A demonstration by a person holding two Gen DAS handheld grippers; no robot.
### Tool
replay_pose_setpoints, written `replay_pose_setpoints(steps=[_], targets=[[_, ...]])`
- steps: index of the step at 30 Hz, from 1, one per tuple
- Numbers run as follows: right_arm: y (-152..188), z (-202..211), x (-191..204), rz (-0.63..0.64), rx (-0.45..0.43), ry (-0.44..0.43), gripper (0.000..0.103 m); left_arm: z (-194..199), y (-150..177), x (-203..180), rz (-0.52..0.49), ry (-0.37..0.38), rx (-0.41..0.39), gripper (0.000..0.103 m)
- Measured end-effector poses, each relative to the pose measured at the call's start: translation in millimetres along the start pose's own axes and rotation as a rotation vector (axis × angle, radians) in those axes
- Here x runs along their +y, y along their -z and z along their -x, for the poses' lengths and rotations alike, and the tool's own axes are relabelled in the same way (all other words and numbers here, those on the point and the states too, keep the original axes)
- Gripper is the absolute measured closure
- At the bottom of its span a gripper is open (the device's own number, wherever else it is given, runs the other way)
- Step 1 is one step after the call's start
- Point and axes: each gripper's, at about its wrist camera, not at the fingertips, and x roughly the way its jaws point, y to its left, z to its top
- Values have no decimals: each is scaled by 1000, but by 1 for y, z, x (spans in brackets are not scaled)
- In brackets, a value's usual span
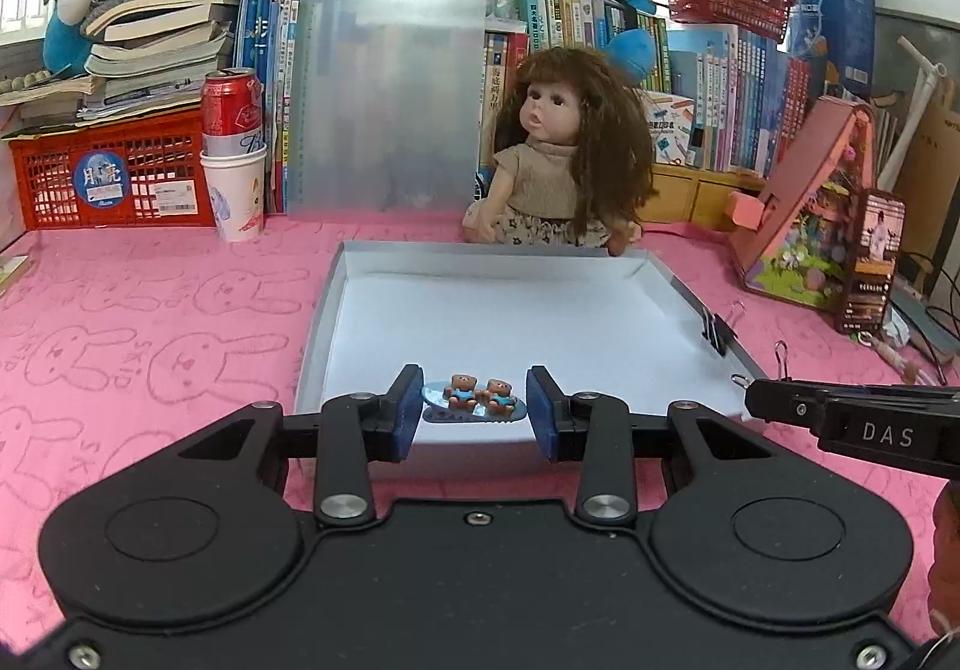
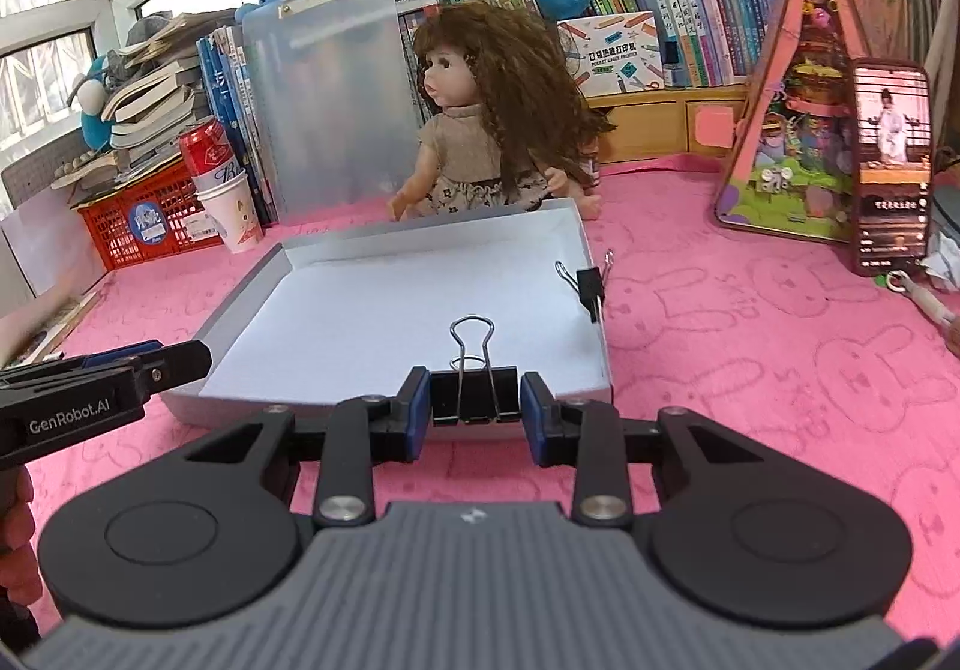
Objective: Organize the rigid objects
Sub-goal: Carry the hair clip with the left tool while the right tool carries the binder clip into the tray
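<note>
Both grippers hover at the near edge of the tray (image 2: 591,250), each carrying something for it; the left gripper (image 1: 474,409) has its blue pads closed part-way on a small hair clip (image 1: 474,400) with two little bears on top, pinched at its two ends, and the right gripper (image 2: 475,400) is closed likewise on the black body of a binder clip (image 2: 474,394), its wire handles standing up and away from the camera. The tray sits on the pink desk (image 1: 150,322) in front of the doll (image 1: 564,147), its white floor bare except for a second binder clip (image 2: 589,286) pinched onto its right wall. The step in hand looks like carrying both pieces over the near rim and setting them inside; to do it well, I'd clear the rim before lowering, since the pads look low enough to catch on it; I'd keep the two grippers apart, as they come in side by side and close together; I'd lower each piece until it rests on the white floor before loosening the pads, because the hair clip is held only by its tips and could flip or skid if dropped; the right-hand piece should land short of the one on the wall.
</note>
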Motion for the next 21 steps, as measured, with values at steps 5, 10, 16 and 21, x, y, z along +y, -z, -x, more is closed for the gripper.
replay_pose_setpoints(steps=[5,10,16,21], targets=[[-12,-18,1,6,13,6,66,-22,-11,0,-9,-12,15,68],[-23,-40,1,1,30,21,65,-48,-18,0,-3,-12,41,68],[-38,-67,8,28,36,43,65,-78,-28,2,3,-21,68,68],[-45,-85,14,56,45,42,65,-102,-35,7,15,-43,98,68]])
